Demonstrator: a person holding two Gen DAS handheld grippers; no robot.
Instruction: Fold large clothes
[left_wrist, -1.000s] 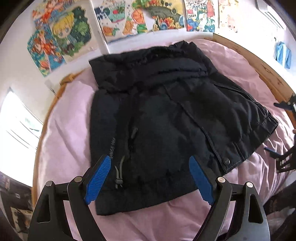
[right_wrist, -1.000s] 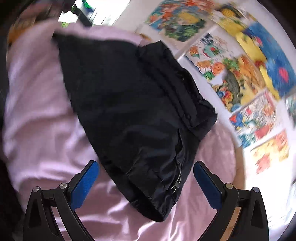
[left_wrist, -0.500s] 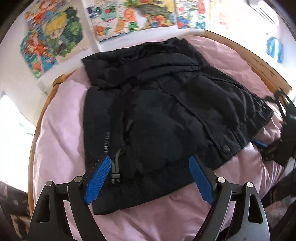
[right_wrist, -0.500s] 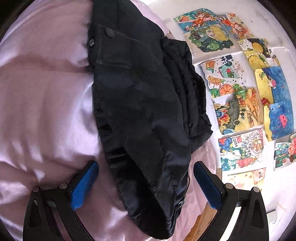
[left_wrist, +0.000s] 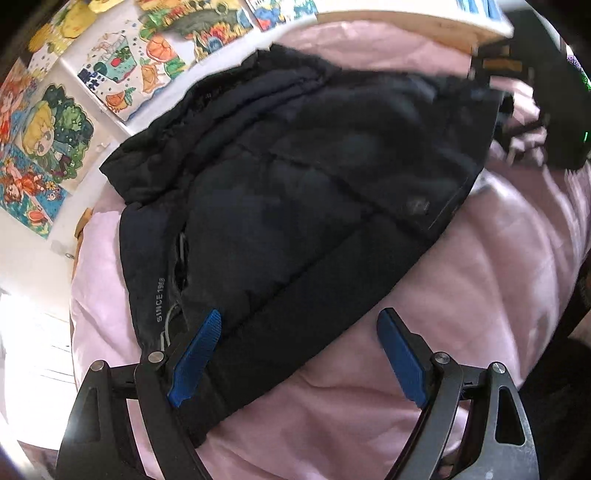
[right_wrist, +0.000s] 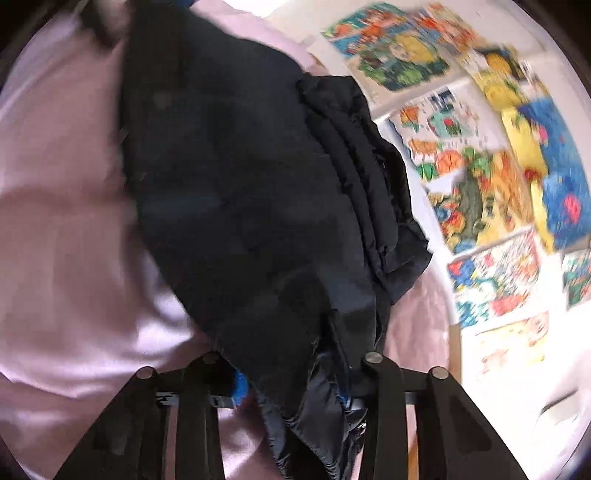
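A black padded jacket (left_wrist: 295, 184) lies partly folded on a pink bed sheet (left_wrist: 480, 295). My left gripper (left_wrist: 299, 354) is open and hovers low at the jacket's near hem. Its left pad (left_wrist: 195, 358) is over the corner with white lettering, and its right pad (left_wrist: 402, 358) is over bare sheet. In the right wrist view the jacket (right_wrist: 240, 203) runs away from my right gripper (right_wrist: 291, 391). Its jaws are closing, with a bunched edge of the jacket between them. The fabric covers most of both blue pads.
Colourful drawings (left_wrist: 48, 147) hang on the white wall behind the bed and show again as posters (right_wrist: 498, 184) at the right. A wooden bed frame (left_wrist: 406, 26) rims the mattress. Pink sheet (right_wrist: 55, 221) spreads to the left of the jacket.
The left gripper sank toward the jacket's hem and rolled, so the jacket looks tilted and larger. The right gripper's jaws went from wide apart to pinched around the jacket's edge.
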